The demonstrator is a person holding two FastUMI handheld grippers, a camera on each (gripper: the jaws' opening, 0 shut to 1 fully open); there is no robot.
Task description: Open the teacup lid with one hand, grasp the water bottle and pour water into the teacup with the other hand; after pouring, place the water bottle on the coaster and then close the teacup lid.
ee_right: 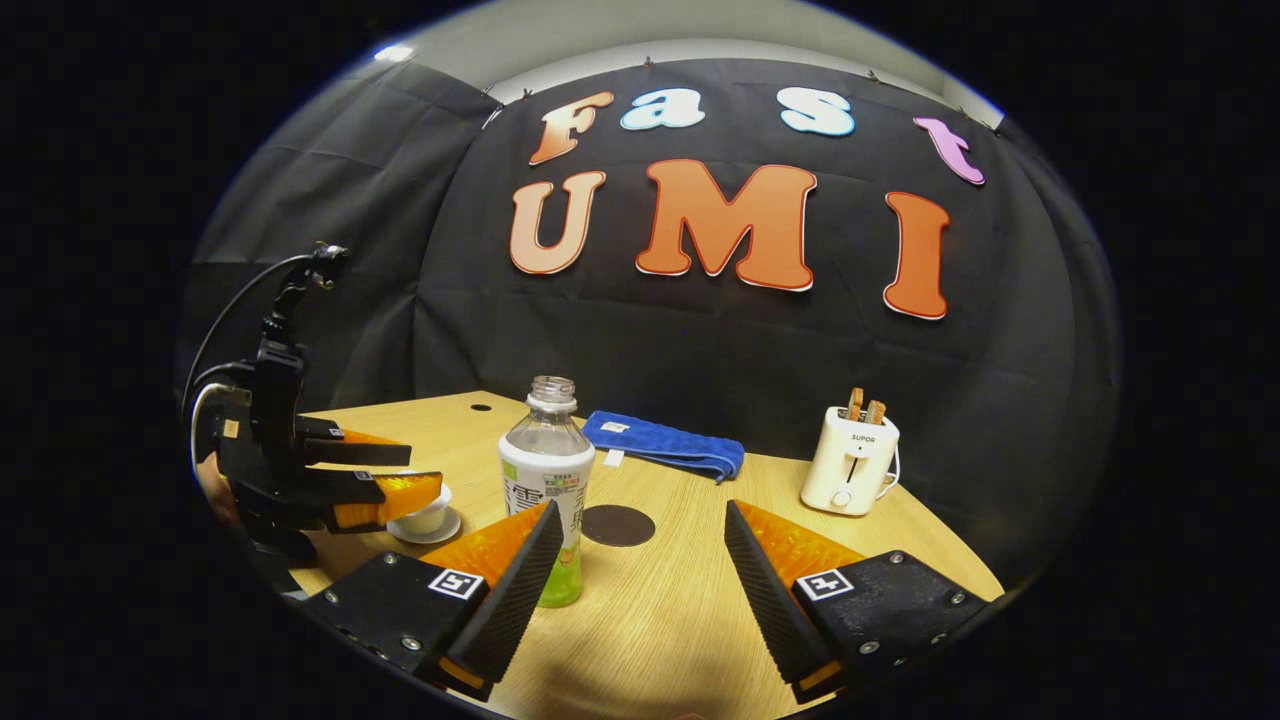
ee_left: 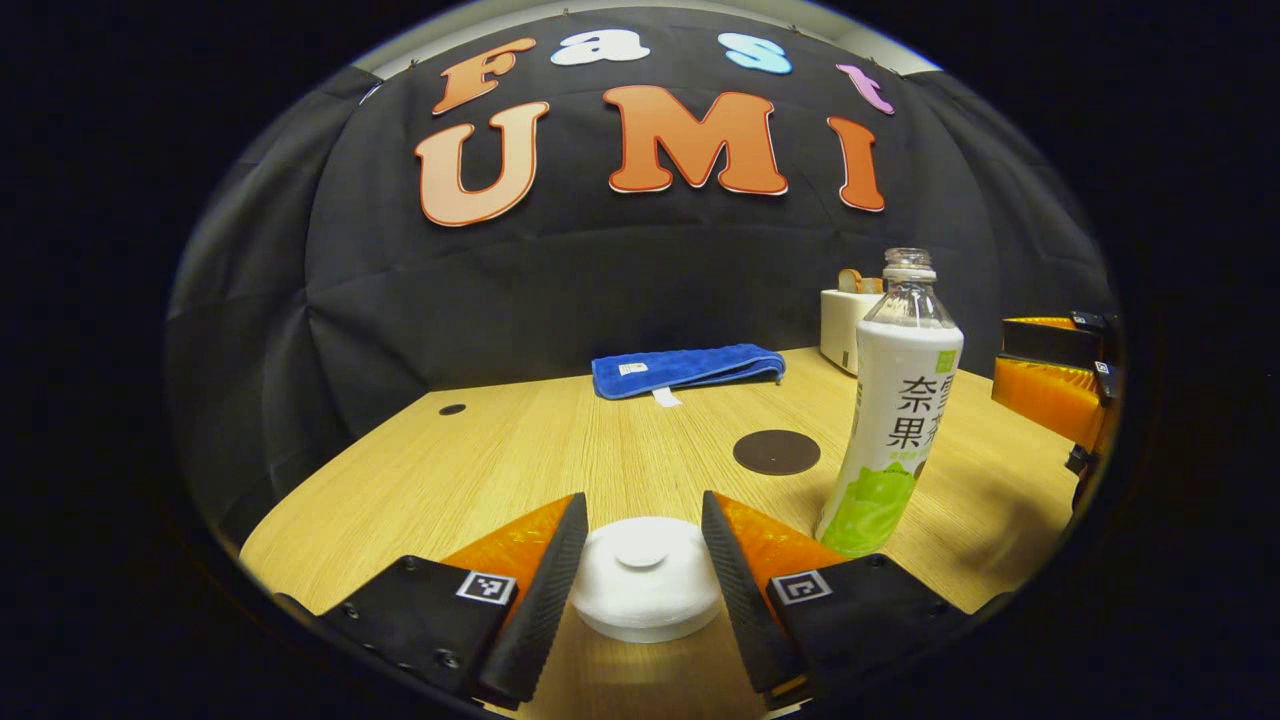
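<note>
A white round teacup lid [ee_left: 645,575] lies between the fingers of my left gripper [ee_left: 643,497], which press on both its sides; the cup beneath is hidden. In the right gripper view the left gripper [ee_right: 425,470] hovers over the white teacup and saucer [ee_right: 428,522] at the table's left. The uncapped water bottle [ee_left: 895,420] stands upright on the table, its label white and green. My right gripper [ee_right: 643,512] is open, and the bottle [ee_right: 548,480] stands just beyond its left finger. The dark round coaster [ee_right: 618,525] lies flat behind the bottle, also coaster [ee_left: 776,452]. The right gripper [ee_left: 1050,385] shows beyond the bottle.
A folded blue towel [ee_right: 665,443] lies at the back of the wooden table [ee_right: 680,620]. A white toaster [ee_right: 850,460] with toast stands at the back right. A small round hole [ee_left: 452,409] is in the tabletop at the far left.
</note>
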